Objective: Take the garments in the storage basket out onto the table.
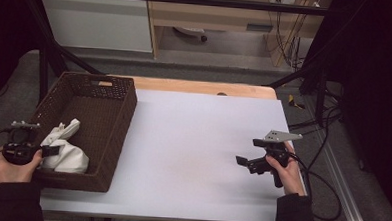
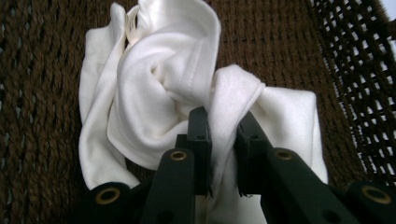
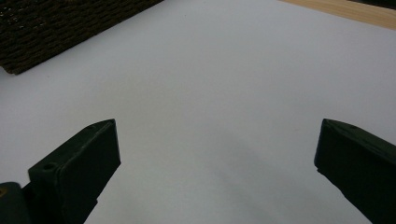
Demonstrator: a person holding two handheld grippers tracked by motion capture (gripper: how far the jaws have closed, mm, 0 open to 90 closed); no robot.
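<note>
Left gripper view: left hand-held gripper (image 2: 223, 135) pinching white cloth (image 2: 154, 88).

A white sheet (image 1: 192, 155) covers most of a wooden table (image 1: 205, 87), with cables (image 1: 287, 44) hanging behind

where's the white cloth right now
The white cloth lies bunched in the near end of the brown basket at the table's left in the high view, pinched by the left gripper.
</note>
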